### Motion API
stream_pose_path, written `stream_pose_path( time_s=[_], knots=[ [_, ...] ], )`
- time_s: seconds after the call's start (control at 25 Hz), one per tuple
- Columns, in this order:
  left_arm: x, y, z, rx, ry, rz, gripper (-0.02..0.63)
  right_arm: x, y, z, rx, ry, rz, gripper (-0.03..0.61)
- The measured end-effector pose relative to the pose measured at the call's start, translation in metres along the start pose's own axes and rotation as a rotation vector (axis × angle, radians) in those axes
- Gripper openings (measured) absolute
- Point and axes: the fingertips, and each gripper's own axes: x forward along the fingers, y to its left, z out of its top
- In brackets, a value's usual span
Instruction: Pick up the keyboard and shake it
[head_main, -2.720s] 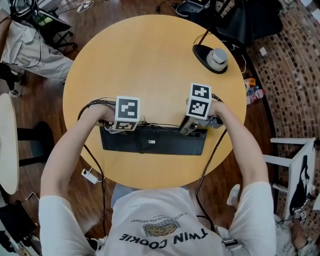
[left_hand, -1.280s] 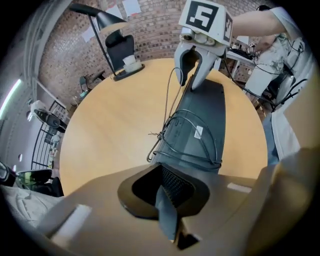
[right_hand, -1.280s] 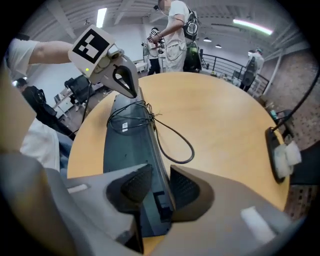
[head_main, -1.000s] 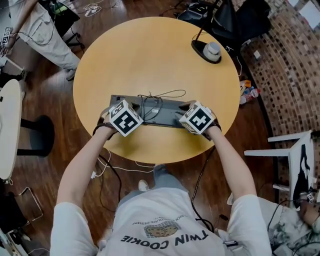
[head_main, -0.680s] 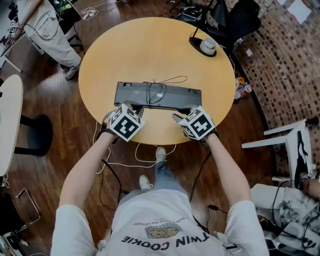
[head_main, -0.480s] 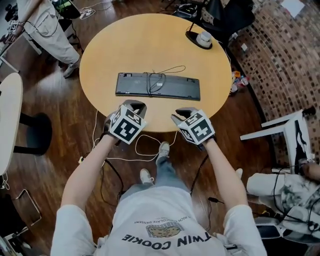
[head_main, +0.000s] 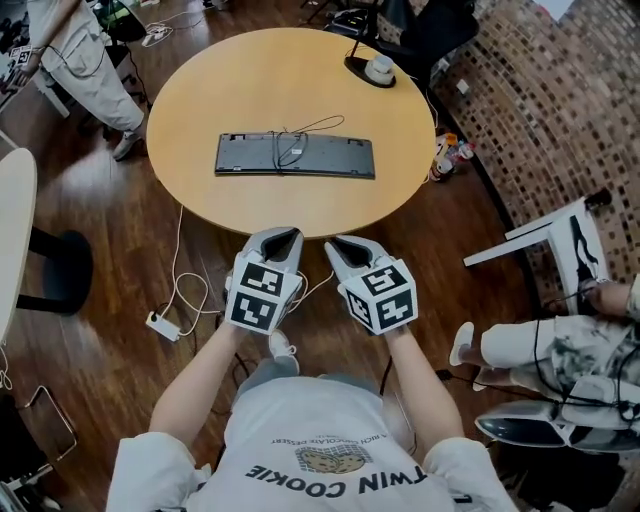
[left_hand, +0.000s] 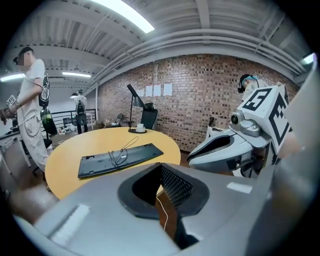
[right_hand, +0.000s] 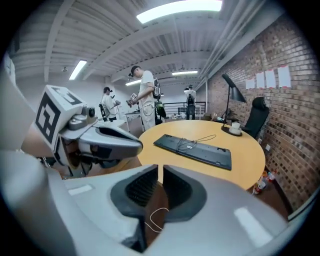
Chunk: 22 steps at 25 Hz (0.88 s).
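The black keyboard (head_main: 295, 155) lies flat on the round wooden table (head_main: 300, 90), underside up, with its cable looped on top; it also shows as the keyboard (left_hand: 120, 159) and the keyboard (right_hand: 195, 149) in the two gripper views. Both grippers hover over the floor, off the table's near edge and well short of the keyboard. My left gripper (head_main: 283, 237) is shut and empty, its jaws (left_hand: 161, 167) pressed together. My right gripper (head_main: 340, 247) is closing; a narrow gap remains between its jaws (right_hand: 160, 170), with nothing in it.
A black lamp base with a white cup (head_main: 372, 68) stands at the table's far right. A power strip (head_main: 160, 323) and a white cable lie on the wood floor below my left arm. A person (head_main: 70, 60) stands far left, a seated person (head_main: 560, 350) at right, near a white stand (head_main: 560, 240).
The keyboard was held at the table's near edge, then left lying on the table. Both grippers have let go and pulled back toward my body, off the table. The right jaws narrowed.
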Motion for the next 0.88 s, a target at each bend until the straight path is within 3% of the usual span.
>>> stream_pose_path(
  time_s=[0.16,0.36,0.88],
  knots=[
    [-0.022,-0.049,0.002,-0.066,-0.06,0.024,0.008,-0.048,0.014,-0.006,0.035,-0.095,-0.035,0.015],
    [-0.046,-0.107,-0.007,-0.092,-0.085,0.034,0.008,-0.099,0.033,-0.032,0.054,-0.151,-0.053,0.002],
    [-0.115,-0.225,-0.037,-0.092,-0.114,0.075,0.008,-0.21,0.082,-0.098,0.079,-0.212,-0.017,0.002]
  ],
)
